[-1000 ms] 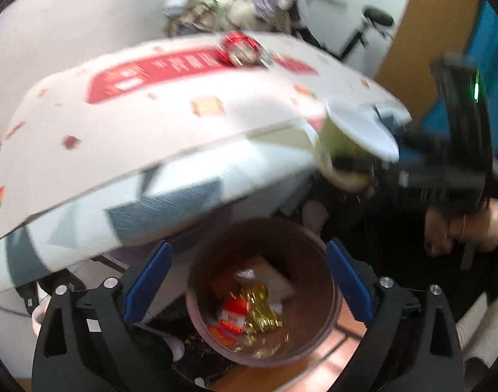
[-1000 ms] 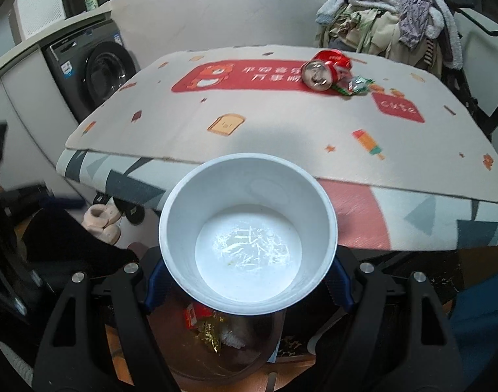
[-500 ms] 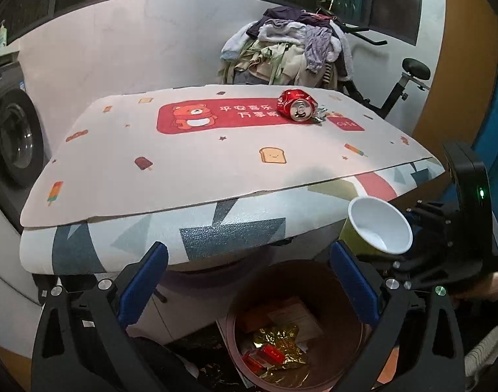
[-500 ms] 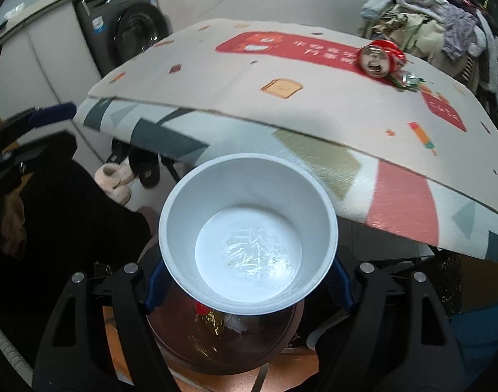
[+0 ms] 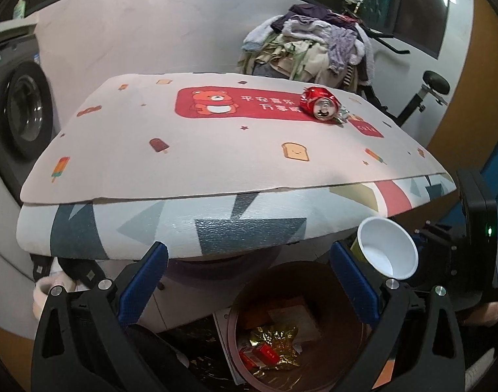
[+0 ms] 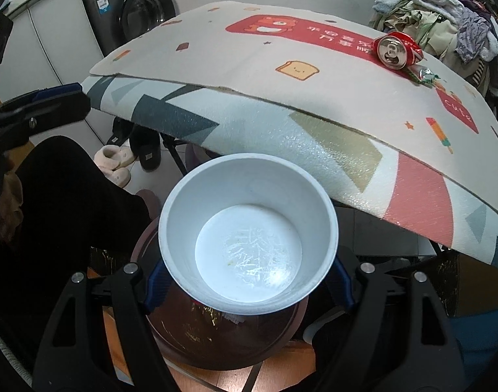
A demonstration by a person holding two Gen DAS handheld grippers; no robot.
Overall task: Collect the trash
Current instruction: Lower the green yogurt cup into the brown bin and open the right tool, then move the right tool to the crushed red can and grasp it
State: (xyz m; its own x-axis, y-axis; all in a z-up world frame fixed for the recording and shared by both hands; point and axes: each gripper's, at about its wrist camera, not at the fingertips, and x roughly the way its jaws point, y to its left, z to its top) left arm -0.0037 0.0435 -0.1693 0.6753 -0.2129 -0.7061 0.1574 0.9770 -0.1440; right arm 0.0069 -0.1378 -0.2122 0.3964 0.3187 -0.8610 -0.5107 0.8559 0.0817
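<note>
The left gripper [image 5: 249, 289] hangs spread wide with nothing between its blue pads, above the brown bin [image 5: 301, 326] (wrappers lie in its bottom). To its right, the right gripper [image 6: 249, 277] pinches a white paper cup [image 6: 249, 245] by its sides, mouth facing the camera, directly over the bin [image 6: 222, 343]. A crushed red can [image 5: 319, 107] lies on the table [image 5: 183, 163], well apart.

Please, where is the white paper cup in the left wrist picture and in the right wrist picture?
Left wrist: white paper cup at lower right, held in the right gripper, above the brown trash bin.
Right wrist: cup fills the lower centre, between the blue pads, over the bin.
Shared landmark: the crushed red can on the table mat.
</note>
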